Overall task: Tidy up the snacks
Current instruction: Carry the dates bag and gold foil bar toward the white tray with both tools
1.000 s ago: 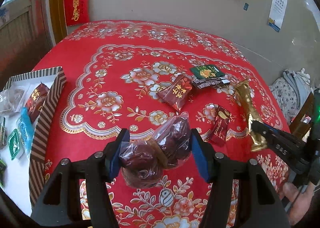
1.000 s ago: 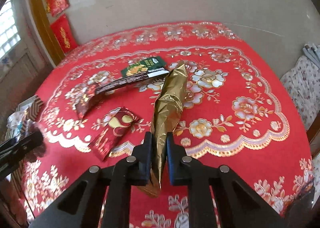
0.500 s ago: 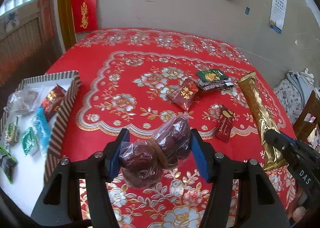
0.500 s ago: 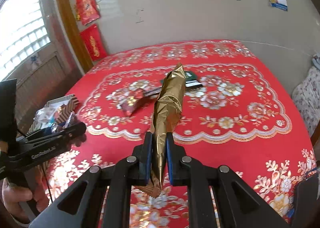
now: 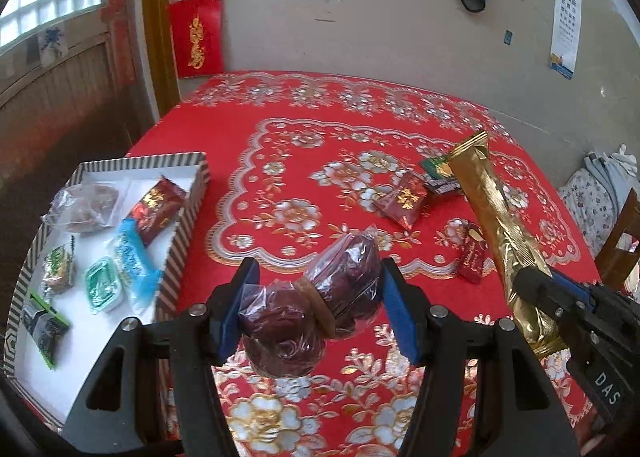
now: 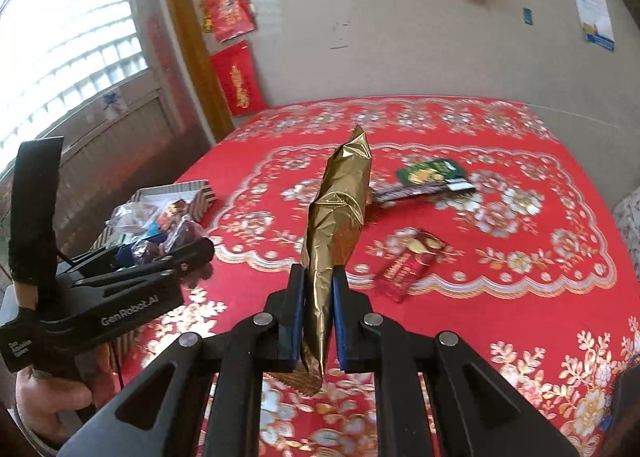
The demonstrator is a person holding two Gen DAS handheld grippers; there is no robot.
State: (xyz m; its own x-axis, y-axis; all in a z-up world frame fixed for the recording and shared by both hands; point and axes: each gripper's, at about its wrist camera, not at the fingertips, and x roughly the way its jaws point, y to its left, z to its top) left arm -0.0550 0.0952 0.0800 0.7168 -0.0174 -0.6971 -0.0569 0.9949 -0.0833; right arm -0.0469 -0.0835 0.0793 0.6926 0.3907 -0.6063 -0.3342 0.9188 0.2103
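1. Above the near edge of the table [image 5: 280,105], your left gripper [image 5: 320,309] carries the clear bag of dates [image 5: 316,309], its blue pads pressed on the bag's two ends. Risk: the grip is on slack film around lumpy fruit, so I judge the bag could slide out or sag if you swing fast toward the tray.
2. Look of the bag: transparent, crumpled, two dark red-brown lumps cinched by a tan band at the middle; it hangs clear of the cloth.
3. To its right, your right gripper [image 6: 318,313] is clamped low on the gold foil stick pack [image 6: 336,225], which stands tall and leans away from you. Risk: held near one end, the long pack may pivot, or its top may brush your other tool when both come to the tray.
4. At the table's left edge sits the striped tray [image 5: 182,233], already holding several packets. Risk: little free floor shows at its far end, so a drop from height may bounce out.
5. Toward the table's right side lie a dark red sachet [image 5: 406,197], a green packet [image 6: 432,171] and a red bar wrapper [image 6: 410,263], all untouched.
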